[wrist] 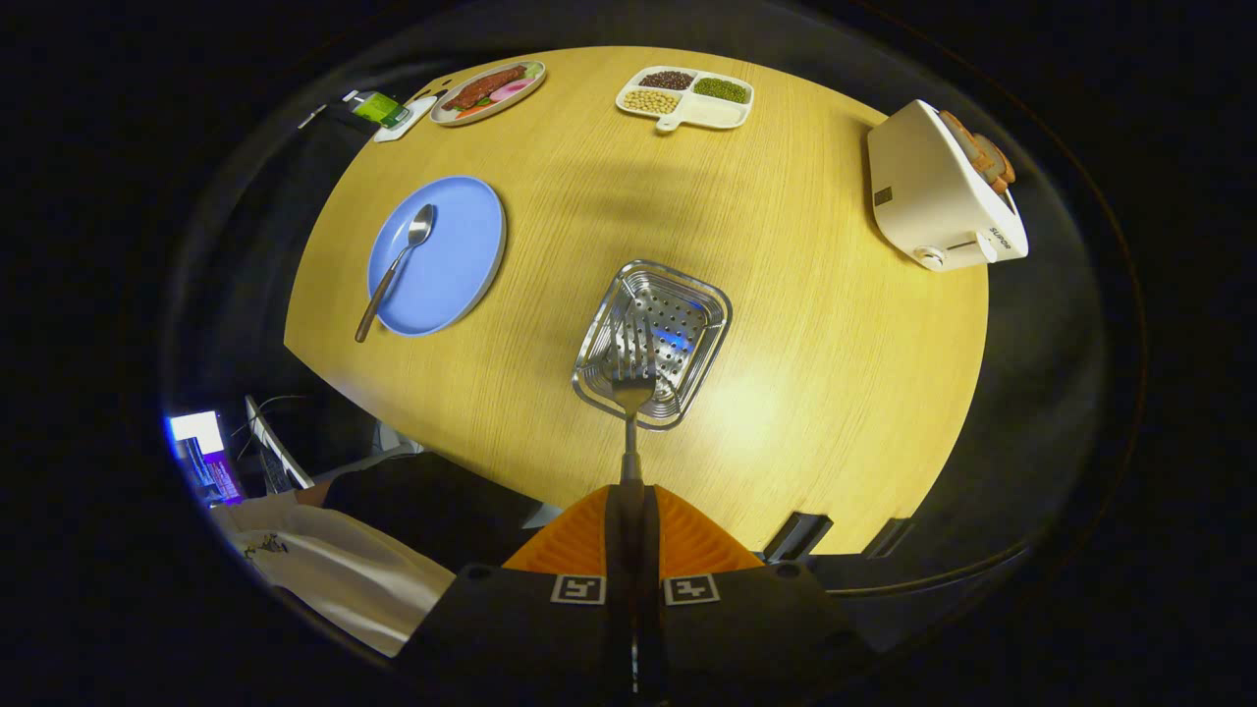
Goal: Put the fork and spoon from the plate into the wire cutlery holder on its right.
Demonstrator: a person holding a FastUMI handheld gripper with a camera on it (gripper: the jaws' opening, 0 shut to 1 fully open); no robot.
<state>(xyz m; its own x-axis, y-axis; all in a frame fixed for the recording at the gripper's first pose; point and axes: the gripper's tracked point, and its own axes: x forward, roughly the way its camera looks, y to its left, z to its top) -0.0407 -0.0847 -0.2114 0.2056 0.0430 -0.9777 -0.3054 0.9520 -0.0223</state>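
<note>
Gripper view shows your hand-held gripper (629, 511) closed tight on the fork (631, 393) by its handle, tines pointing ahead and hanging over the near rim of the wire cutlery holder (687, 314). You likely want to carry the tines further over the middle of the holder, keep the handle in line with the fingers, and lower before you let go. Beyond and to the left on the desk (805, 393), the spoon (395, 267) lies on the blue plate (462, 255), waiting.
</note>
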